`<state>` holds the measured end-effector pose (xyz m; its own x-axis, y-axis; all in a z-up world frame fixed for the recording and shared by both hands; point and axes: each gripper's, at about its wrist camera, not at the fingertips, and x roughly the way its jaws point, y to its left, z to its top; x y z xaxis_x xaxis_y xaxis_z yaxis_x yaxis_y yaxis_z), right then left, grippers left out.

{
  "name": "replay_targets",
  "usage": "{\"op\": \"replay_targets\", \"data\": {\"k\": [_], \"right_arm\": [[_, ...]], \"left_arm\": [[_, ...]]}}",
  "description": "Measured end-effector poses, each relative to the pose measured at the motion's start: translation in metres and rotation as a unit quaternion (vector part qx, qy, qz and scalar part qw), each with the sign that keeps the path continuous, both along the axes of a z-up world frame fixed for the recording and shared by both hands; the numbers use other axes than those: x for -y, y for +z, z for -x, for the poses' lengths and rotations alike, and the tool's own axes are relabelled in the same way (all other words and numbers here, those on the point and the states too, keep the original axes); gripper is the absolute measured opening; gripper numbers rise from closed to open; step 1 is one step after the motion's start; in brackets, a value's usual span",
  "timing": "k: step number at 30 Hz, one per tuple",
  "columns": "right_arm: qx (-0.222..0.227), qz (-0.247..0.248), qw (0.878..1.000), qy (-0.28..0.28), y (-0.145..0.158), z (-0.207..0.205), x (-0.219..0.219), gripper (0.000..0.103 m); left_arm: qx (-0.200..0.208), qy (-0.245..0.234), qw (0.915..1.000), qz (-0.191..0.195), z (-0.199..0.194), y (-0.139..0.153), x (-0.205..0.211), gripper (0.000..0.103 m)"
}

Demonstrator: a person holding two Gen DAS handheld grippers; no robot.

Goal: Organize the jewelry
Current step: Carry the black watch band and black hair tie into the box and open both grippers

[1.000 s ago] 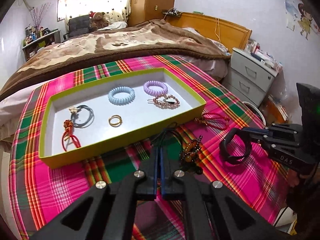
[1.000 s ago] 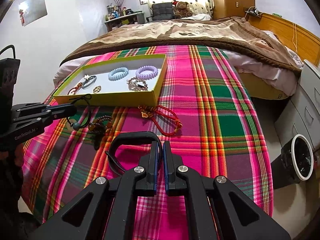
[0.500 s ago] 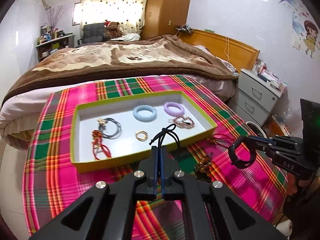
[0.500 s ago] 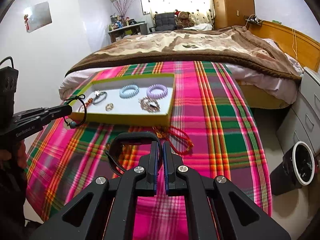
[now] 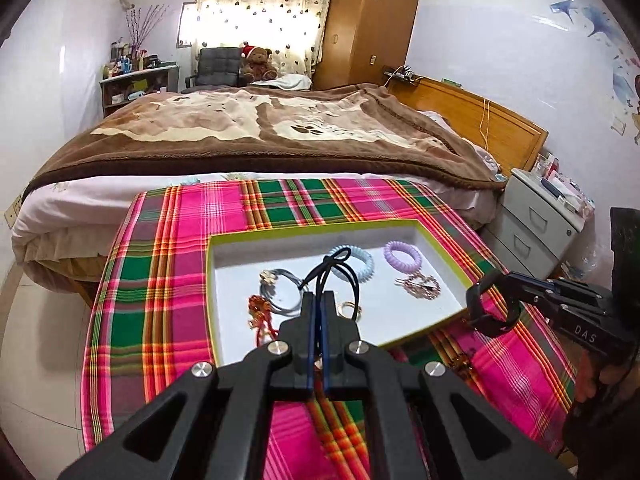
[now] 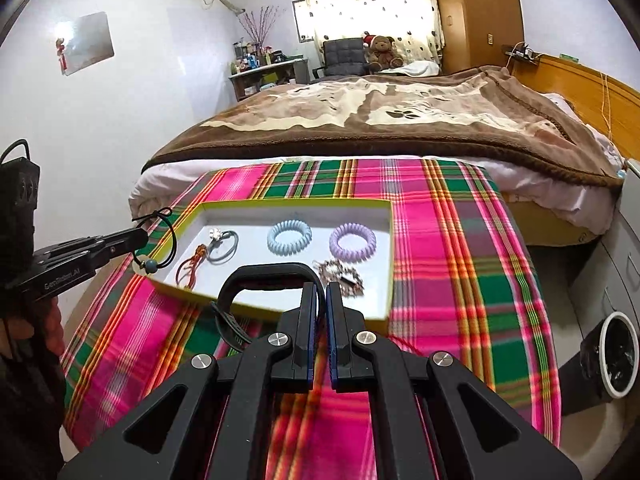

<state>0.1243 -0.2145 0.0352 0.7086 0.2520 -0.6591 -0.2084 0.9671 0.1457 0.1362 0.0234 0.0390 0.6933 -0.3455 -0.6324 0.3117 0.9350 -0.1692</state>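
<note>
Plaid cloth [image 5: 160, 300]; rigid black bangle [image 6: 260, 280], seemingly plastic.

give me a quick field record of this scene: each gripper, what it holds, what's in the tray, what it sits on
left gripper: shut on black cord, raised over the tray
right gripper: shut on black band, near the tray's front edge
tray: yellow-green rim, white inside
in tray: blue coil tie, purple coil tie, grey hair tie, red cord piece, beaded piece, gold ring
surface: plaid cloth
</note>
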Motion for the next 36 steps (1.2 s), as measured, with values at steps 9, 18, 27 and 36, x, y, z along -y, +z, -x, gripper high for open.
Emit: {"op": "replay_targets", "data": {"k": [9,18,27,36], "right_arm": [[-0.029,0.001,1.000,-0.002,-0.016,-0.045,-0.016,0.004],[-0.065,0.003,0.998,-0.010,-0.042,-0.073,-0.020,0.005],[-0.080,0.019,0.997,-0.011,-0.056,-0.086,-0.025,0.005],[-0.077,0.045,0.996,-0.012,-0.058,-0.088,-0.030,0.005]], "left_arm": [[-0.022,0.031,0.9991,0.017,-0.035,-0.012,-0.015,0.002],[-0.053,0.038,0.9977,0.018,-0.065,-0.034,-0.018,0.002],[-0.073,0.047,0.9962,-0.005,-0.080,-0.050,-0.014,0.002],[-0.080,0.054,0.9952,-0.018,-0.086,-0.056,-0.014,0.002]]}}
